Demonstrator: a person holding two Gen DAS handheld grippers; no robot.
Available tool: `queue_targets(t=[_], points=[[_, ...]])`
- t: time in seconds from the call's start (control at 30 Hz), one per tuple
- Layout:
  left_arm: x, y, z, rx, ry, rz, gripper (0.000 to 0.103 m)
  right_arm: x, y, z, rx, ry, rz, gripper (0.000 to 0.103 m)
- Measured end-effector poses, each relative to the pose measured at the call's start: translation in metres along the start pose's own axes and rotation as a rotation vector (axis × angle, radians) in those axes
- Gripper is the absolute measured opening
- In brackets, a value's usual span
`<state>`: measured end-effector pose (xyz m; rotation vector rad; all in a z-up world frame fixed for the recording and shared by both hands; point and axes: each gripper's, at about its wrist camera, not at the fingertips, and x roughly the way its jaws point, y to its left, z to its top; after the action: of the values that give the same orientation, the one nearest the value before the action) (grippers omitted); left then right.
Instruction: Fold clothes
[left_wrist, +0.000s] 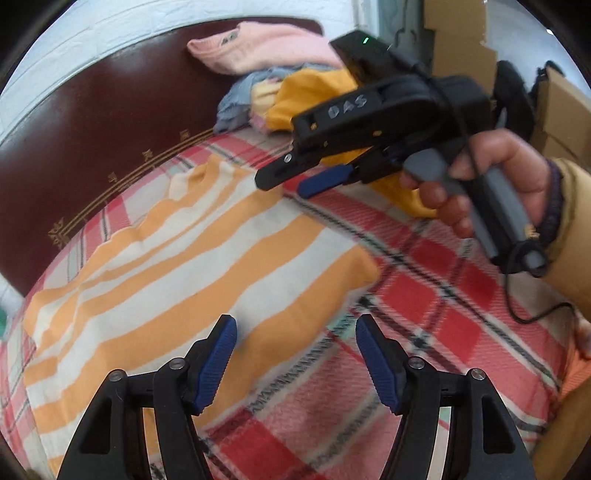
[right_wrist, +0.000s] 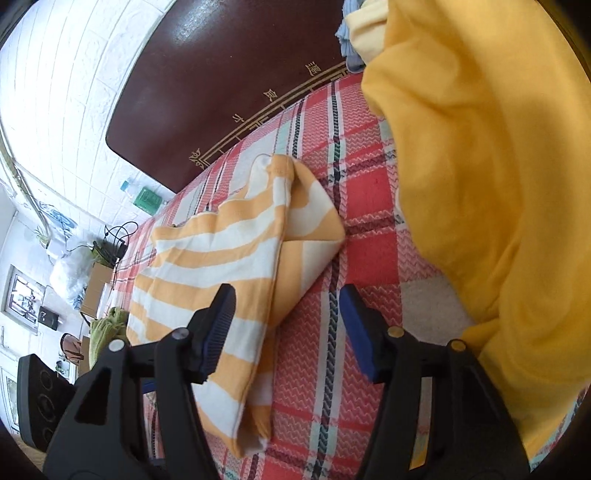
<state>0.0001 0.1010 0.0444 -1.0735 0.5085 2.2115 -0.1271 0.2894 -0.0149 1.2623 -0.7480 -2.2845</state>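
An orange-and-white striped garment (left_wrist: 177, 258) lies folded on the red plaid bedcover (left_wrist: 424, 295); it also shows in the right wrist view (right_wrist: 229, 266). My left gripper (left_wrist: 295, 354) is open and empty, just above the garment's near right edge. My right gripper (right_wrist: 286, 332) is open and empty, over the garment's right edge; from the left wrist view the right gripper (left_wrist: 291, 181) hovers above the garment's far corner, held by a hand. A plain yellow garment (right_wrist: 480, 184) drapes close on the right.
A pile of unfolded clothes (left_wrist: 280, 74), pink, blue and yellow, sits by the dark brown headboard (left_wrist: 110, 129). Cardboard boxes (left_wrist: 554, 110) stand at the right. A white brick wall (right_wrist: 74, 92) and floor clutter (right_wrist: 81, 288) lie left of the bed.
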Motion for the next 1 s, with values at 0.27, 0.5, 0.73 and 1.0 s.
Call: queue_targets(t=[0.27,0.5,0.73,1.0], points=[[0.011,0.004,-0.003,-0.047,0.024,0.044,0.068,0.024,-0.002,0.012,0.0,-0.025,0.052,0.06],[0.01,-0.001,-0.008,-0.073,0.002,0.066,0.068,0.038,0.008,0.015,-0.051,-0.028,0.057,0.053],[0.001,0.019,-0.008,-0.213,-0.023,0.018,0.025,0.049,0.007,0.019,-0.029,0.023,0.067,0.016],[-0.037,0.048,-0.014,-0.405,-0.117,-0.111,0.009,0.028,0.036,0.028,-0.043,-0.009,0.119,0.015]])
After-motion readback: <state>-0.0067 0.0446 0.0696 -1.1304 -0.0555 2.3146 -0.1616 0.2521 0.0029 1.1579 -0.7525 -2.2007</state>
